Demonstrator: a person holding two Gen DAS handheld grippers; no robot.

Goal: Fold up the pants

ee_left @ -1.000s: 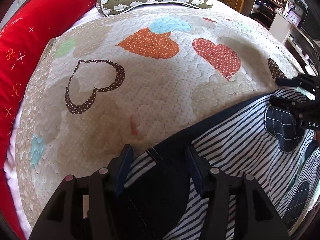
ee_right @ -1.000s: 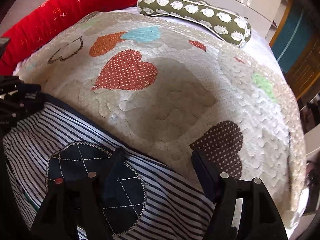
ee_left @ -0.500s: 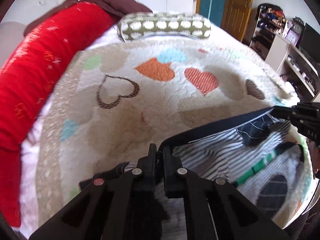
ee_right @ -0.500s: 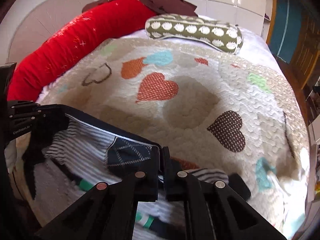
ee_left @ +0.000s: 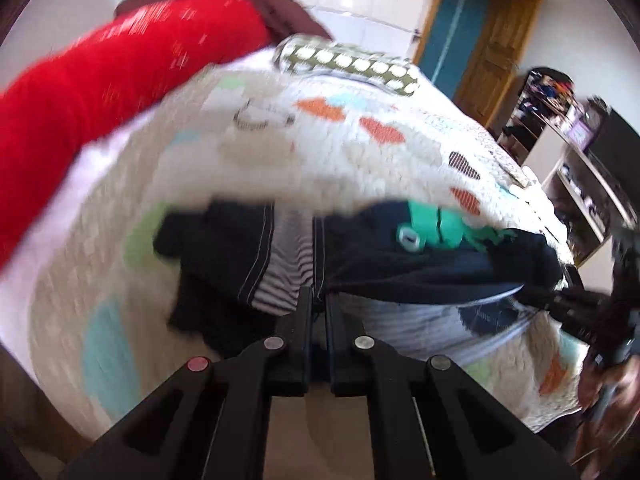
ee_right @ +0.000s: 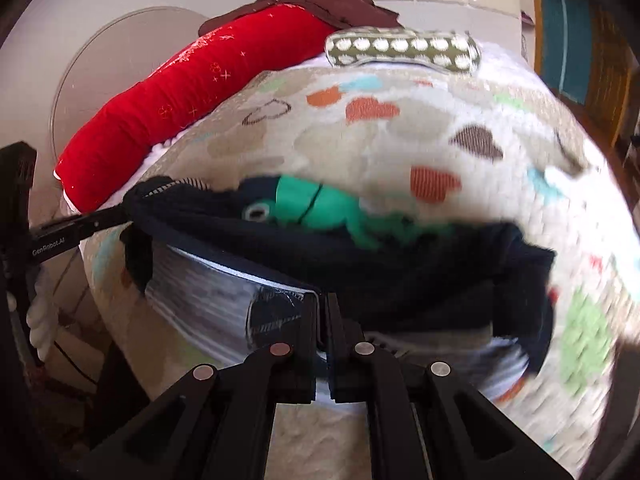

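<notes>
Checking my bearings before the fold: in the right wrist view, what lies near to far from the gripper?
right gripper shut on the pants → green patch → heart quilt → spotted olive pillow → brown cloth

The pants (ee_left: pixel 420 264) are navy with a navy-and-white striped lining and a green patch (ee_right: pixel 316 204). The quilt (ee_right: pixel 400 148) is beige with orange, red, brown, blue and green hearts. The bolster (ee_right: pixel 168 100) is red; the pillow (ee_right: pixel 400 50) is olive with white dots.
</notes>
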